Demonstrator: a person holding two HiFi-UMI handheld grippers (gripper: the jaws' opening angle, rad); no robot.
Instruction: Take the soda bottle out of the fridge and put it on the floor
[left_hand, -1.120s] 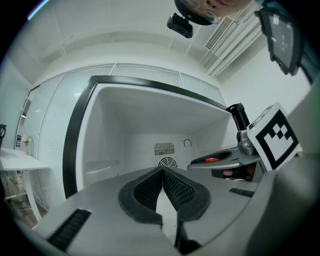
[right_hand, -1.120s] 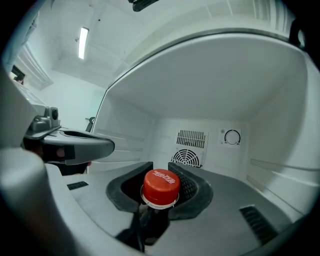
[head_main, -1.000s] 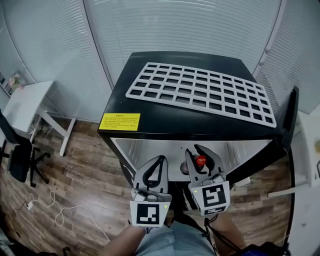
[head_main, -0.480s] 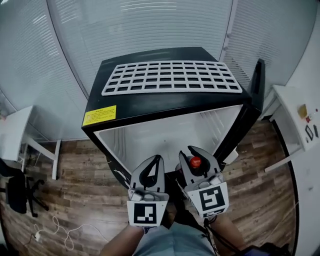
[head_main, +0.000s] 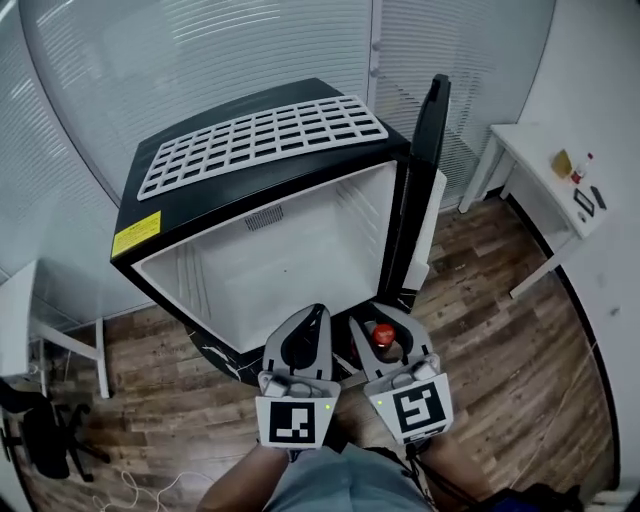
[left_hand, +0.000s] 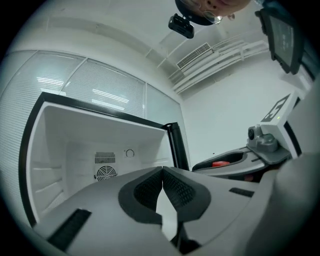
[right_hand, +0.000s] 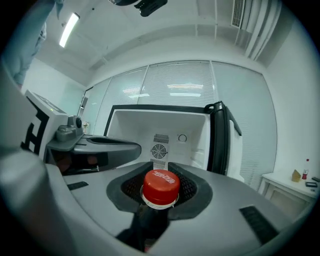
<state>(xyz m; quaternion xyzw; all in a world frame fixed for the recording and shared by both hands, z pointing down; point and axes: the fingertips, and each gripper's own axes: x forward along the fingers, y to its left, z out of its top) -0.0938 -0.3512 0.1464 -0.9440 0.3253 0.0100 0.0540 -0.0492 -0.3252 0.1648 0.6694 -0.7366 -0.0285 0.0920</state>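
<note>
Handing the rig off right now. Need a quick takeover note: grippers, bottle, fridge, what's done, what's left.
Left gripper: shut, empty, held beside the right one.
Right gripper: shut on the soda bottle, gripped at the neck just under the red cap, cap up.
Fridge: door open; the part of the interior in view looks empty.
Done: the bottle is out of the fridge, held in front of it above the wood floor.
Left: lower the bottle, stand it on the floor, release, back off.

Item count
One fridge (head_main: 270, 250), one soda bottle (head_main: 383, 337), one grid rack (head_main: 260, 140), two tables (head_main: 545, 160) (head_main: 25, 300), one left gripper (head_main: 318, 313), one right gripper (head_main: 385, 323).
</note>
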